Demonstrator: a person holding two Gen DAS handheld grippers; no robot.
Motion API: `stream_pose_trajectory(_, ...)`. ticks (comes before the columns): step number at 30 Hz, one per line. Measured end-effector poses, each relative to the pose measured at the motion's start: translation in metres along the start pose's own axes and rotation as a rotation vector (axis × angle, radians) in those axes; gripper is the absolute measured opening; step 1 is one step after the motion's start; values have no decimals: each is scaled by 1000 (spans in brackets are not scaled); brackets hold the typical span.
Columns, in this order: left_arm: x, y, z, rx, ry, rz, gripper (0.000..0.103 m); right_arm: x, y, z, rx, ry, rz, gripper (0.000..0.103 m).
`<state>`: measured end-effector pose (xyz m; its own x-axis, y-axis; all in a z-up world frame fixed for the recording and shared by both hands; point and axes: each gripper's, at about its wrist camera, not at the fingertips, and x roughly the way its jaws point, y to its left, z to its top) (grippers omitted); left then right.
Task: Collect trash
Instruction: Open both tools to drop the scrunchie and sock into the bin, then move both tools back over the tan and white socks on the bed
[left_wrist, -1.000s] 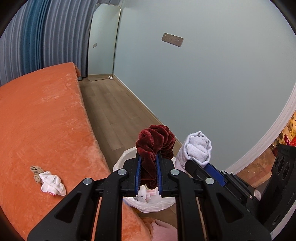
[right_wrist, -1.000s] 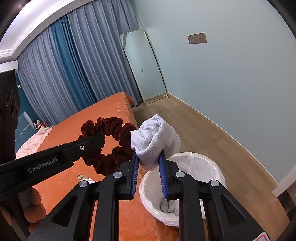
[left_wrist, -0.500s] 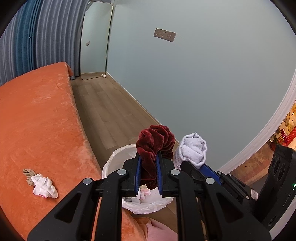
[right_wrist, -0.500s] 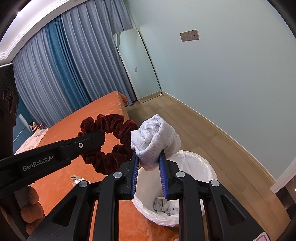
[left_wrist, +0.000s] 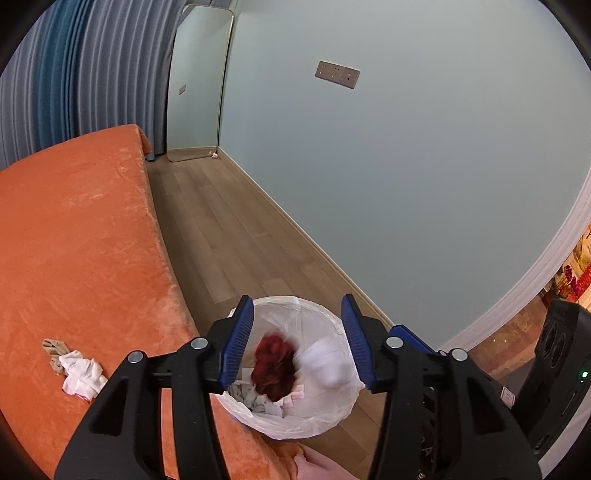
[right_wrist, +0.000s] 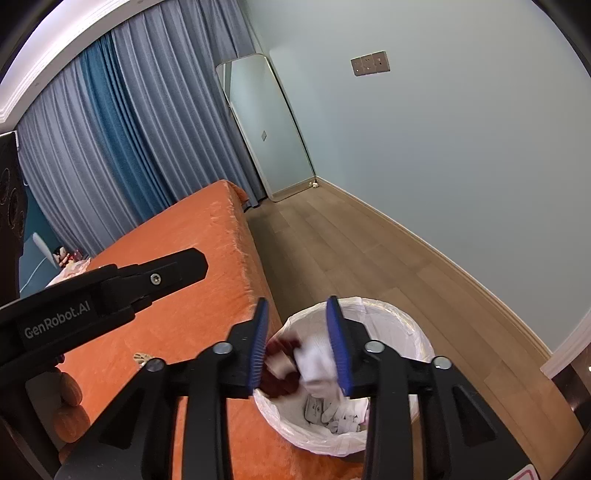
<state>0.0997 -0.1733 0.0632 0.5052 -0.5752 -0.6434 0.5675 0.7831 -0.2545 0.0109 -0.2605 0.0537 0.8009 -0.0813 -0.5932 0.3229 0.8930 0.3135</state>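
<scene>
1. L gripper (left_wrist: 297, 339) is hovering w/ jaws spread wide, gripping nothing, right over the trash bin (left_wrist: 332, 421).
2. R gripper (right_wrist: 297, 343) is also standing wide apart w/ nothing btwn its blue pads (right_wrist: 338, 343), sitting above the same bin (right_wrist: 413, 332).
3. Dark red scrunchie (left_wrist: 275, 365) is showing blurred inside the bin's mouth, below the L jaws, touching neither pad.
4. White sock (left_wrist: 328, 363) is showing blurred just beside the scrunchie, on its R side, also inside the bin's rim; in the R wrist view the sock (right_wrist: 316, 363) and scrunchie (right_wrist: 280, 360) are lying btwn the R jaws but free of them.
5. Bin is wearing a white plastic liner, w/ paper scraps (right_wrist: 332, 413) lying at the bottom.
6. Bin is standing on the wood floor (left_wrist: 229, 229), touching or just beside the edge of the orange bed (left_wrist: 74, 240).
7. A small white cloth (left_wrist: 81, 376) w/ a beige piece (left_wrist: 55, 354) touching it is lying on the bed, well apart from the bin.
8. A mirror (right_wrist: 266, 129) is leaning in the far corner, beside the grey-blue curtains (right_wrist: 110, 147).
</scene>
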Motion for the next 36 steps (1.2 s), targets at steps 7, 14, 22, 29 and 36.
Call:
stream_pose_trajectory(7,-1,16,-3,-37,10,22,47,-1,4,-5,-7,3,2,40)
stream_pose_trajectory(14,-12,30,-11,-59,5,37,47,-6,13,-9,-19,4,7,45)
stream_pose_trajectory(22,-32,45,-16,-87,-14,49,47,-10,28,-9,-44,7,25,47)
stream_pose_trajectory(29,-47,65,-23,-122,-26,75,53,-12,43,-11,-59,5,37,54)
stream_pose_trajectory(36,-58,91,-33,-156,-25,100,54,-3,65,-15,-90,24,62,54)
